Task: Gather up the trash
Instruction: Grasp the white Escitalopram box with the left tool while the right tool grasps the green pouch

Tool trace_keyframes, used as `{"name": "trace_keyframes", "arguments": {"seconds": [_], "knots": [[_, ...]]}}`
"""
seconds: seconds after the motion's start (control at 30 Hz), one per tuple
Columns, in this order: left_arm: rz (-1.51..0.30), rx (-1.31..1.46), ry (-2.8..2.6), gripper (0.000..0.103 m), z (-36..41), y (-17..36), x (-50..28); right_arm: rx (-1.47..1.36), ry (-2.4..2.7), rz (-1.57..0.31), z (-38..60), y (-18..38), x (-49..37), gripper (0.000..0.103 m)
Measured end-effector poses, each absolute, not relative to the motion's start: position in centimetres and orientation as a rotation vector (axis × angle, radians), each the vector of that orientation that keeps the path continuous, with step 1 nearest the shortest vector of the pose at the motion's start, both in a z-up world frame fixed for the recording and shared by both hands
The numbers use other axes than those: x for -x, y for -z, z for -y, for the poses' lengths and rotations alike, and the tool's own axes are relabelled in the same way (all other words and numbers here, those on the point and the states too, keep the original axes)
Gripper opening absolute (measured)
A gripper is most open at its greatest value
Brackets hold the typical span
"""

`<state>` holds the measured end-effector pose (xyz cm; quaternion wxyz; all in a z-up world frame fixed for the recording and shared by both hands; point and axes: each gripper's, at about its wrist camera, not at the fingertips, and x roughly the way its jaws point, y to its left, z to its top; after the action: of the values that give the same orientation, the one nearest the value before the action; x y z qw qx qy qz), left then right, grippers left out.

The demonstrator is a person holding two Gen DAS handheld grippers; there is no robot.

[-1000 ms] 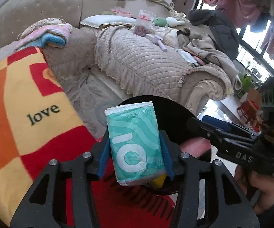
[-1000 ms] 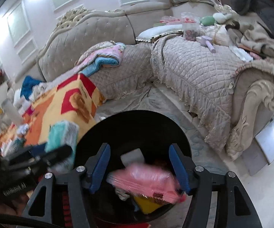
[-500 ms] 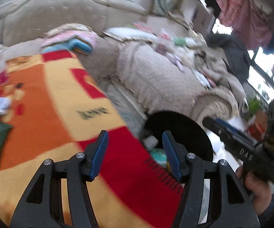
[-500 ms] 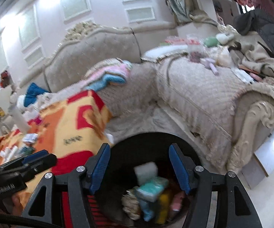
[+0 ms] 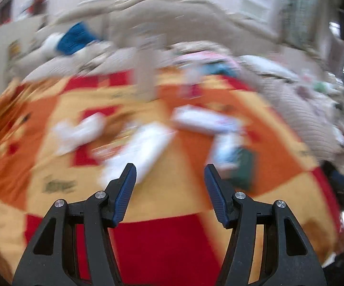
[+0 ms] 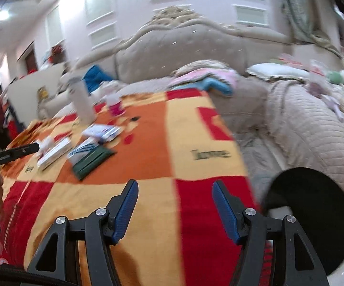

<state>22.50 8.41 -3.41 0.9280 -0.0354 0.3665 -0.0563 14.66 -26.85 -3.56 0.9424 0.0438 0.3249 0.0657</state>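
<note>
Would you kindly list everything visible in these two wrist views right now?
Blanket: one, red, orange and yellow checks, covers the table.
Bin: one, black, right of the table.
Dark green packet: one, on the blanket.
White packets and boxes: several, beside the green packet; count unclear from blur.
White bottle: one, upright, far end of the table.
Pink cup: one, beside the bottle.
Sofa: beige, behind and right of the table.
Folded towels: pink and blue, on the sofa.
Left claw: open, empty.
Right claw: open, empty.
</note>
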Motion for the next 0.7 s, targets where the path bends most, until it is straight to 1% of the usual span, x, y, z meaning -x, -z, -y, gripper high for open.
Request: {"name": "trace_keyframes", "arguments": {"seconds": [0.03,0.13,0.27,0.47,0.5,0.53,0.6,0.7], "knots": [[-0.773,0.093,0.08,0.058,-10.5,4.4,-23.1,-0.088,-0.143,-0.668,26.3,3.9,-14.9,0.062],[-0.794,0.116,0.061,0.058,-12.7,5.5,-24.0,-0.079,-0.16,-0.688,24.7,4.5,-15.8,0.062],[-0.791,0.025,0.112,0.058,-11.5,5.9,-25.5,-0.062,-0.151,-0.708,23.5,5.0,-16.6,0.062],[-0.896,-0.107,0.134,0.058,-9.5,8.6,-28.5,-0.098,-0.16,-0.713,24.0,5.1,-16.8,0.062],[-0.89,-0.107,0.131,0.058,-9.4,8.7,-28.4,-0.099,-0.162,-0.715,24.1,5.1,-16.7,0.062],[-0.884,-0.083,0.129,0.049,-9.6,8.6,-28.2,-0.099,-0.162,-0.715,24.0,5.1,-16.7,0.062],[-0.87,-0.04,0.132,0.047,-9.9,8.3,-27.8,-0.094,-0.167,-0.711,23.9,5.0,-16.7,0.062],[-0.829,-0.003,0.143,0.047,-9.7,7.2,-24.8,-0.08,-0.171,-0.701,23.6,4.8,-16.6,0.062]]}}
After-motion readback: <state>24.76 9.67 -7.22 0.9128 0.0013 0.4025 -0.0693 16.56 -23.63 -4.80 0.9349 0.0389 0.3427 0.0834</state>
